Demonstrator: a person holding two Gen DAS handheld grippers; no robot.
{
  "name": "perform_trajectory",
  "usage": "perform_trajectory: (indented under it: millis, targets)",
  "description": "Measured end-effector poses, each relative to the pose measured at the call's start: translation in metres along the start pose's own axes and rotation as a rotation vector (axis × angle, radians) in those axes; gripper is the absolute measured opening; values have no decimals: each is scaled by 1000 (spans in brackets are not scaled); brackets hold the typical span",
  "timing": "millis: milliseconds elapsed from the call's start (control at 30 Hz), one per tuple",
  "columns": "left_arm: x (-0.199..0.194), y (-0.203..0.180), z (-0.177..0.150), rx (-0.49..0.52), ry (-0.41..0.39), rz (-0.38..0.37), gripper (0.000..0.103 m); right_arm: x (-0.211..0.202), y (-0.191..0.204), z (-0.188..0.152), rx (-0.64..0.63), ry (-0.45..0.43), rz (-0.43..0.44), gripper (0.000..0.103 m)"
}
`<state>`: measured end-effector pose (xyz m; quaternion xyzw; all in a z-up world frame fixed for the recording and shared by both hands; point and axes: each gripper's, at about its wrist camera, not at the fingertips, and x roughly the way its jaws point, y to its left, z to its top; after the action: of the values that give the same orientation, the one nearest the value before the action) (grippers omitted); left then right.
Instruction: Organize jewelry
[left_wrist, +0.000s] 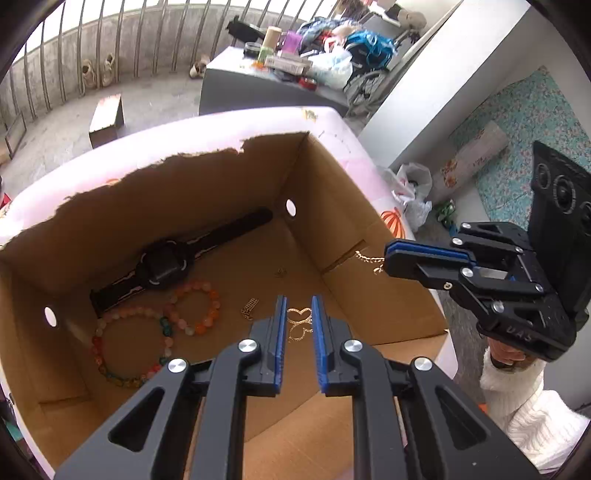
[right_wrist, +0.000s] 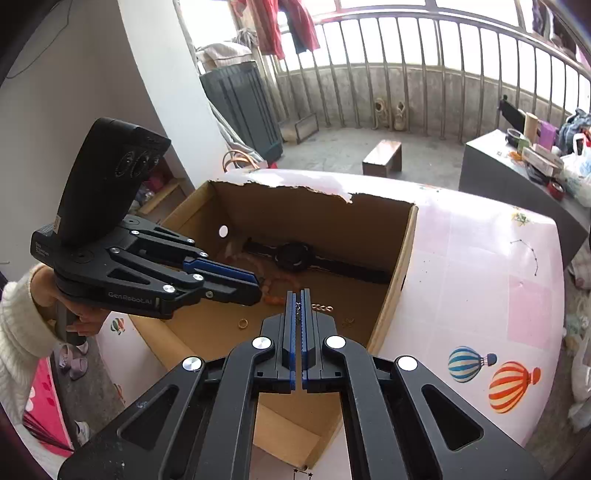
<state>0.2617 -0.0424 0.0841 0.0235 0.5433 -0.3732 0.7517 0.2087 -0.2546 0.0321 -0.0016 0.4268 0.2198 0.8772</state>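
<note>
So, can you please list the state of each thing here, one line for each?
Left gripper: fingers slightly apart, holding nothing, above the box.
Right gripper: shut on the gold chain.
Cardboard box: open, top edge torn.
Watch: lying flat inside the box.
Bead bracelets: lying on the box floor.
Gold heart pendant: lying loose on the box floor.

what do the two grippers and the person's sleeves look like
Both the left gripper and right gripper are black, angular linkage frames with silver round pivot bolts and ridged blue pads on the fingers. The left one carries white lettering on its side. Each hand wears a white ribbed knit sleeve.
</note>
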Motion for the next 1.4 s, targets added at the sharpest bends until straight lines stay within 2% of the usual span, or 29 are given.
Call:
perform_trajectory:
  millis: [67,167,267,367,467,500,533,600,767,1000,1067,1100,1133,1200,1300,1367,1400]
  targets:
    - [25,9,16,-23,89,19,13,14,5,7,-39,43,-50,0]
    - [52,23,33,-79,173,29,13,25,5,9,-79,91,-93,0]
    - [77,28,42,-82,230,91,13,35,9,8,-105,127,-110,0]
    - [93,30,46,-78,261,151,13,39,8,4,-121,165,-113,0]
    - [101,32,46,-108,287,136,14,54,10,4,-132,213,-115,1]
    - [100,32,46,-108,284,135,17,55,11,4,-140,215,-135,1]
    - [99,32,47,-107,277,148,25,56,11,5,-148,225,-143,1]
    - [92,31,46,-101,258,161,34,57,10,7,-147,250,-149,1]
    - [48,27,33,-63,150,195,36,65,21,5,-229,311,-208,1]
    - [-20,3,-12,19,11,191,40,70,40,-6,-319,375,-239,1]
    - [-37,-6,-26,43,-30,179,40,71,41,-6,-300,384,-217,6]
    - [-45,-10,-34,58,-53,173,40,69,41,-5,-290,382,-209,15]
    - [-57,-19,-42,77,-87,167,40,67,40,-3,-284,369,-218,32]
    - [-77,-34,-55,118,-150,117,42,64,39,-1,-265,340,-225,43]
    - [-87,-58,-83,158,-212,41,43,51,36,-1,-235,287,-237,43]
    - [-96,-76,-111,203,-245,-24,43,24,34,-2,-188,178,-230,43]
    - [-98,-83,-123,221,-265,-28,44,9,29,-5,-150,112,-211,43]
